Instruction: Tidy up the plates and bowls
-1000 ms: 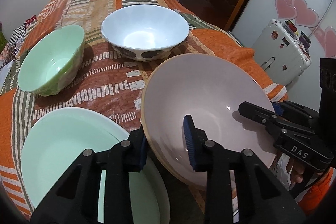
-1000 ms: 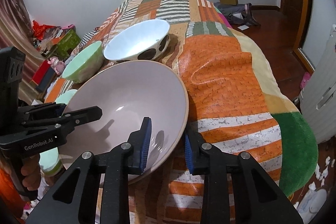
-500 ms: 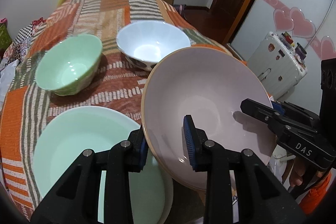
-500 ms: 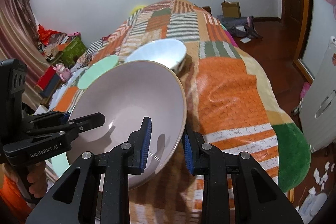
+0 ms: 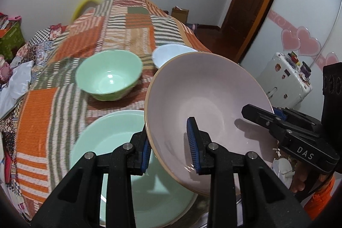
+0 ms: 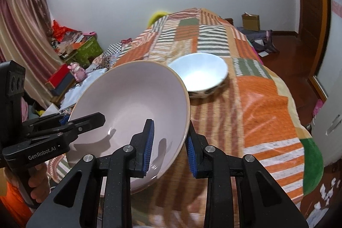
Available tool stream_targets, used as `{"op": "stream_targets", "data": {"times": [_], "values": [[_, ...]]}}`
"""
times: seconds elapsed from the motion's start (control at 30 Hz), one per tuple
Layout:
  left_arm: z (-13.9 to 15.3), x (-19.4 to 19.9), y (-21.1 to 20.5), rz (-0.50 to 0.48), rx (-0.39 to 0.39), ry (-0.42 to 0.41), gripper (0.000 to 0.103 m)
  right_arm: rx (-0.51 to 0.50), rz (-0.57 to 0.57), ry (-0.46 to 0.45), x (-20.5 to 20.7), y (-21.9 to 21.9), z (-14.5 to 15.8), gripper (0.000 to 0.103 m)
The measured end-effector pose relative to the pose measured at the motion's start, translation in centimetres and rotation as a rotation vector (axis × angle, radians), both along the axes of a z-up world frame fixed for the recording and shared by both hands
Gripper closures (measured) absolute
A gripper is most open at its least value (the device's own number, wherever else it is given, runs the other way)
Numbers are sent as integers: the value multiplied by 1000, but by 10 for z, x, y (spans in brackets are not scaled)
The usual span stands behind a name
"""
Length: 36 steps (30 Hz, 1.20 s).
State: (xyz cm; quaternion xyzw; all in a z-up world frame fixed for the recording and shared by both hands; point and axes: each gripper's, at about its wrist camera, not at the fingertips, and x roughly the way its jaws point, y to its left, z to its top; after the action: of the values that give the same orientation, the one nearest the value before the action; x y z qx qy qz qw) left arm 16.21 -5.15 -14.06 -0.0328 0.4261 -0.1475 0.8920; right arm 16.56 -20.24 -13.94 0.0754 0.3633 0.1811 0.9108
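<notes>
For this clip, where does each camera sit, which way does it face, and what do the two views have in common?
Left wrist: on the left gripper, looking down along its fingers over the bed; shows the pink bowl, green plate, green bowl, and the right gripper with a hand.
Right wrist: on the right gripper, facing down the bed; shows the left gripper and a hand.
Shared: both grippers clamped on the pink bowl's rim, the white bowl, the bedspread.

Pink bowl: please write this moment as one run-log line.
left gripper: shut on pink bowl | right gripper: shut on pink bowl | bowl: lifted, tilted | below: green plate
</notes>
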Motion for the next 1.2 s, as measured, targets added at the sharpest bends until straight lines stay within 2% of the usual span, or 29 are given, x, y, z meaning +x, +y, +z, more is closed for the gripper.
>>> {"op": "stream_targets", "data": {"times": [0.27,0.8,1.2], "values": [[11,-22,43,62,-7,-38,72,-4,68,-21,-4,41,6,77],[18,-64,145,260,-19,-68,72,-37,265,-43,-4,142,9,77],[1,-81,211,382,-27,-35,72,-52,370,1,1,204,-7,77]]}}
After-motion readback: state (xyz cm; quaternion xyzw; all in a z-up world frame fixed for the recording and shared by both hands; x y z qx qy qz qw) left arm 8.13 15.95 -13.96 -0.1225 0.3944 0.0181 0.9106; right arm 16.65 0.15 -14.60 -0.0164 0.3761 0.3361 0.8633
